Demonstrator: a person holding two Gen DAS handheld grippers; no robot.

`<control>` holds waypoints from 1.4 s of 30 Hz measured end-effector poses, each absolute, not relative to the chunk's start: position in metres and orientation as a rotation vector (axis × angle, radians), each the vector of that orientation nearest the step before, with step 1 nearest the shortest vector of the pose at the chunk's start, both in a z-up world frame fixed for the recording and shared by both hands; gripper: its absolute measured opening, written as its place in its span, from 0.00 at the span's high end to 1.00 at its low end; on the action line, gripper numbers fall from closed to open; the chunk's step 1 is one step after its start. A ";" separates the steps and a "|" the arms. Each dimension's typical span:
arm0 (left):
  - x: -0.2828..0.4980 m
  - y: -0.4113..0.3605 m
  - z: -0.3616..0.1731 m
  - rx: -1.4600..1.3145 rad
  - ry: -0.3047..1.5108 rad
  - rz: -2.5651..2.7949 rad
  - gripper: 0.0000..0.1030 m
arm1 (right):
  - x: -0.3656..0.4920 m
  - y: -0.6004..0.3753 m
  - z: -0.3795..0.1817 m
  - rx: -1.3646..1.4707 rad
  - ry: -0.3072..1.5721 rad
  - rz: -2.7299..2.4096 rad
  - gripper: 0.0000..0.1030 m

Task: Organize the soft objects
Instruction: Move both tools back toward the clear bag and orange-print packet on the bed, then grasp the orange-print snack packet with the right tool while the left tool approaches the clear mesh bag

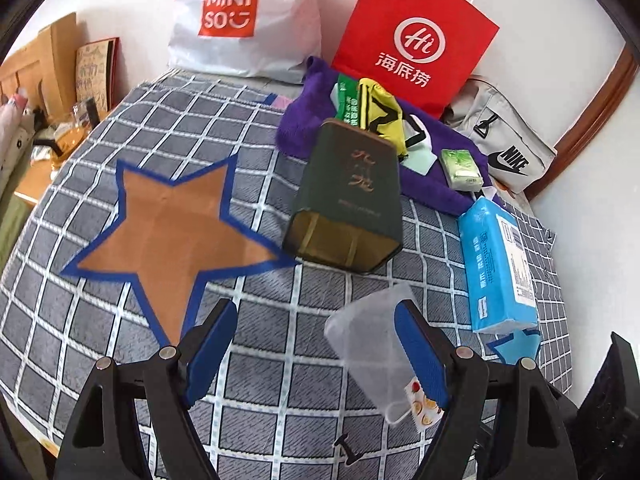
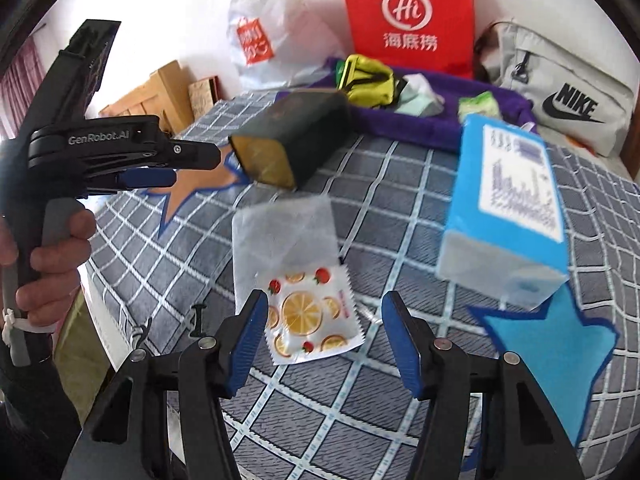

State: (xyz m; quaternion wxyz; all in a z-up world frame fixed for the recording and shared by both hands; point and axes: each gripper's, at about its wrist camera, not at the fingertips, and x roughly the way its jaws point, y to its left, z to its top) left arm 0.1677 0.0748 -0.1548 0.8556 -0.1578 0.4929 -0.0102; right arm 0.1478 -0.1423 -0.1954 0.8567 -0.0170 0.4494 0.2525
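A clear plastic pouch (image 2: pixel 308 312) printed with orange slices and strawberries lies flat on the checked bedspread (image 2: pixel 360 400). My right gripper (image 2: pixel 328 340) hovers over its near end, open, with the printed part between the fingers and the pads off it. In the left wrist view the same pouch (image 1: pixel 368 344) lies just inside the right finger of my left gripper (image 1: pixel 316 344), which is open and holds nothing. A blue tissue pack (image 1: pixel 496 264) rests partly on a blue star (image 1: pixel 516 344). An orange star (image 1: pixel 172 232) lies to the left.
A dark green box (image 1: pixel 348 200) lies on its side mid-bed. Behind it a purple towel (image 1: pixel 300 120) carries a yellow pouch (image 1: pixel 380 116) and a small green tissue pack (image 1: pixel 460 170). A red paper bag (image 1: pixel 416 36), white bag (image 1: pixel 240 20) and grey Nike bag (image 1: pixel 508 148) line the wall.
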 end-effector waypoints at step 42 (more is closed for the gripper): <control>0.148 0.065 -0.177 -0.299 1.106 -0.016 0.23 | 0.119 -0.183 -0.179 -0.087 0.884 0.435 0.94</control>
